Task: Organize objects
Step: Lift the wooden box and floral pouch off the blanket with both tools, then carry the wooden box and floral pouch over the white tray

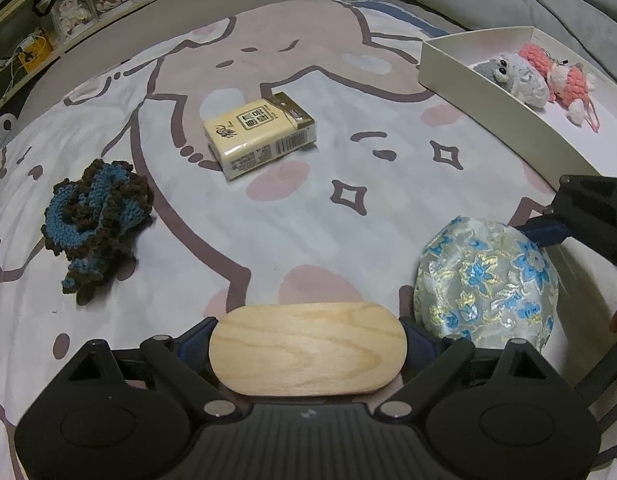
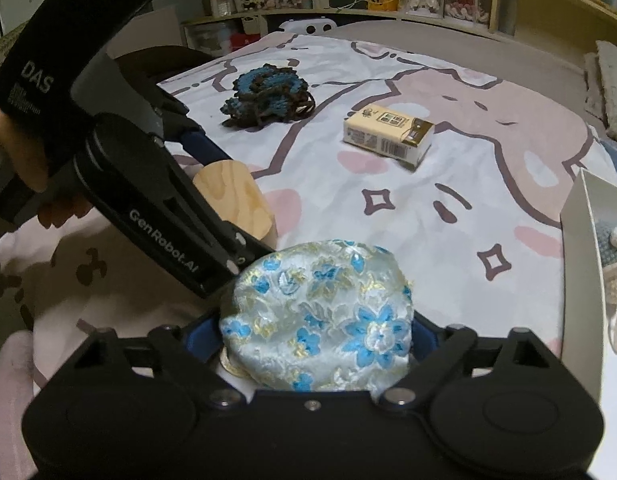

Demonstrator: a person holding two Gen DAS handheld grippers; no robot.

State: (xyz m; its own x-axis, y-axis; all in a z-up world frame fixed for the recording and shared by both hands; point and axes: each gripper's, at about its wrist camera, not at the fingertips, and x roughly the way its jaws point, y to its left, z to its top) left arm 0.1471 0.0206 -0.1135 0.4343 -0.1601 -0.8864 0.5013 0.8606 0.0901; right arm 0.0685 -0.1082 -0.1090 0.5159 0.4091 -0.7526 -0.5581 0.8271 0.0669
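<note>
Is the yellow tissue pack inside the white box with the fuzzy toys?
No, the yellow tissue pack lies out on the cartoon bedspread, apart from the white box that holds the knitted toys.

left gripper (image 2: 212,184) handle: "DAS"
left gripper arm: "GenRobot.AI"
tissue pack (image 1: 259,135): Chinese characters and a barcode, too small to read
small print under "DAS": unreadable

The white box (image 2: 580,280) and grey crochet toy (image 2: 614,248) are cut off by the right wrist view's edge.
</note>
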